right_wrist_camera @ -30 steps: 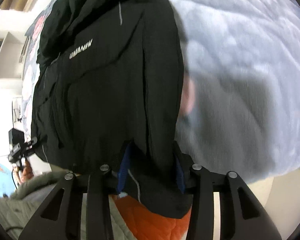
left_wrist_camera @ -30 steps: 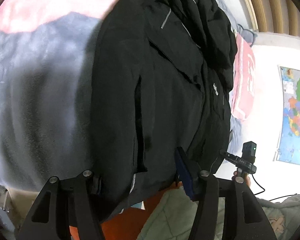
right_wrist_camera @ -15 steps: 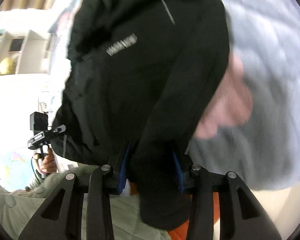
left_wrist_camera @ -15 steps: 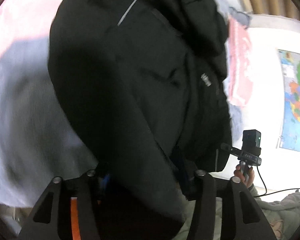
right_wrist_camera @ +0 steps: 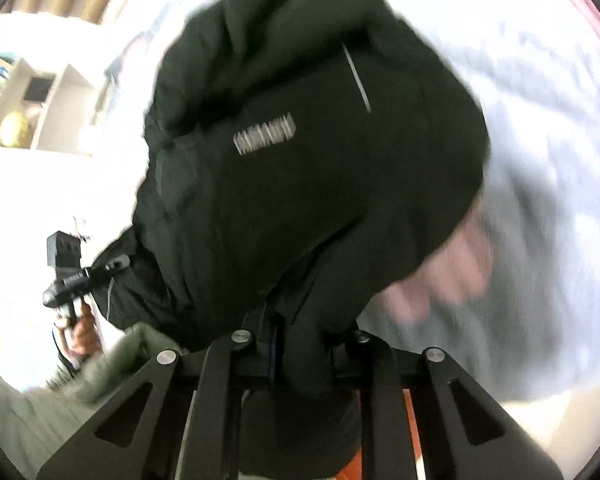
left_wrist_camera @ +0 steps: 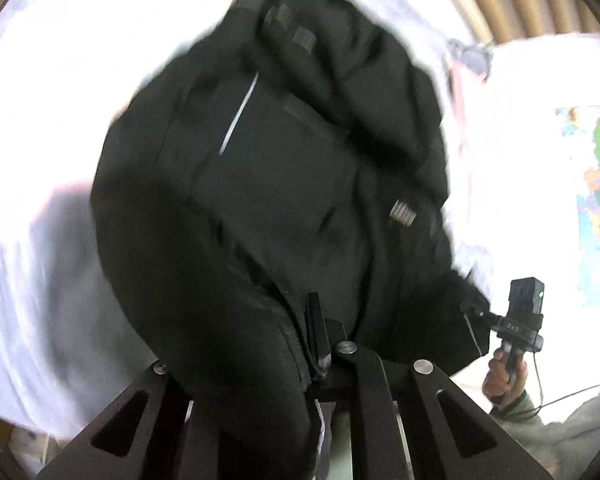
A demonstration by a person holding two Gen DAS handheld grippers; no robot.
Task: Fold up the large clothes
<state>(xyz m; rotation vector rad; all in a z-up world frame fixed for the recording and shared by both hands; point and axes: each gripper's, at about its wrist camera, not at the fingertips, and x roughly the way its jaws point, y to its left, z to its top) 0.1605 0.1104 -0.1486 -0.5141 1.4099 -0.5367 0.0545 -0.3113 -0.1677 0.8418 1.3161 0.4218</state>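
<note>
I have a big black jacket (left_wrist_camera: 284,200) in both of my tongs, and it fills the middle of both pictures. My left tongs (left_wrist_camera: 300,352) are pinched tight on the bottom edge of the jacket, low in the middle of the left picture. My right tongs (right_wrist_camera: 300,344) are pinched on the same bottom edge, low in the middle of the right picture. From each pair of tongs the jacket runs straight away, up toward the top of the frame, where its hood end is bunched. So its long way goes from my tongs at the bottom to the hood at the top. Under it and around it is the pale bed (right_wrist_camera: 540,160). Both hands are at the same end of the jacket, so neither one is nearer. I think the next move is to carry this bottom edge up toward the hood, to fold it in half.
</note>
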